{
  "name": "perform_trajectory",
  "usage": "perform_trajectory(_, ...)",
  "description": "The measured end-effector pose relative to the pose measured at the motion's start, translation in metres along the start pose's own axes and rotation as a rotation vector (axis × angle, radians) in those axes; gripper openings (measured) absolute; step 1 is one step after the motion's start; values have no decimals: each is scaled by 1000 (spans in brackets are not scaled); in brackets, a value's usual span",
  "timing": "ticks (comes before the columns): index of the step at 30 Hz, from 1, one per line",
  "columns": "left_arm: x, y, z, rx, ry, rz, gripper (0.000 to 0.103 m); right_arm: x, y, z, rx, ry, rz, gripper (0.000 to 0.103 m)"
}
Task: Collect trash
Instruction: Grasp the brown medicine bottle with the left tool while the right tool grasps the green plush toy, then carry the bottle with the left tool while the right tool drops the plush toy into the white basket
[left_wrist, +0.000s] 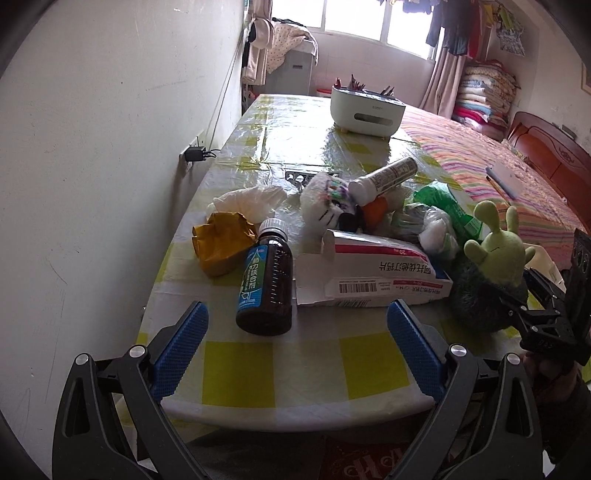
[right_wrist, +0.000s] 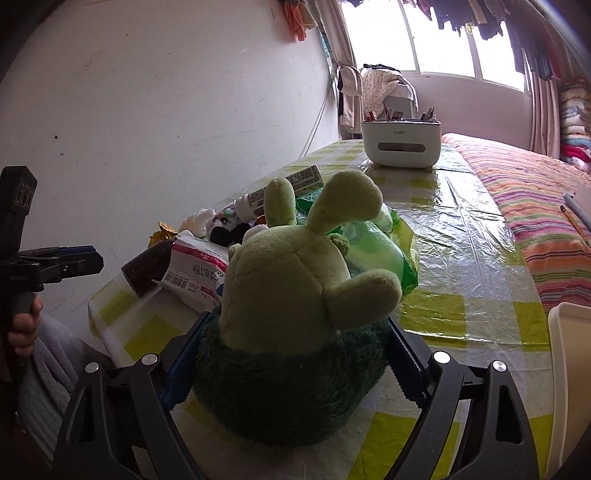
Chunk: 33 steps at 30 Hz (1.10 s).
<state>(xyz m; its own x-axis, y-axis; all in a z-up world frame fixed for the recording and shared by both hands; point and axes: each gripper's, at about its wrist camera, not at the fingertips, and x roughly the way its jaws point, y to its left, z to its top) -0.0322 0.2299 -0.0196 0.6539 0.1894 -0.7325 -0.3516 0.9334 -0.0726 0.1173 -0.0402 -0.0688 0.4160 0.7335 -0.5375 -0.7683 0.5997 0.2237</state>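
The right gripper (right_wrist: 295, 354) clasps a fuzzy green plush toy (right_wrist: 291, 317) at its dark shaggy base, on the glossy checked table (left_wrist: 306, 365). The left gripper (left_wrist: 297, 325) gapes wide before a smooth brown medicine bottle (left_wrist: 267, 284), lying beside a flattened cardboard medicine box (left_wrist: 373, 273) and crumpled tissue (left_wrist: 255, 197).

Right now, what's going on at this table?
A person is clearing a cluttered table with two handheld tools. The right tool has its fingers on either side of a green plush toy's dark body; whether the pads press it is unclear. The left tool is open and empty, just short of a brown medicine bottle lying beside a flattened pill box.
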Motion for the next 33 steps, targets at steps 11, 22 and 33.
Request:
perform_trajectory(11,67,36,35,-138,266,-36,94,-24,-17,-2,39,-101,-26,80)
perform_trajectory(22,102,35,40,-88,375,32,51,-40,-48,-6,176,-164,-37,80)
perform_trajectory(33,75,15,54,-93,236,22,41,-63,-67,-12,234,-244,-74,80)
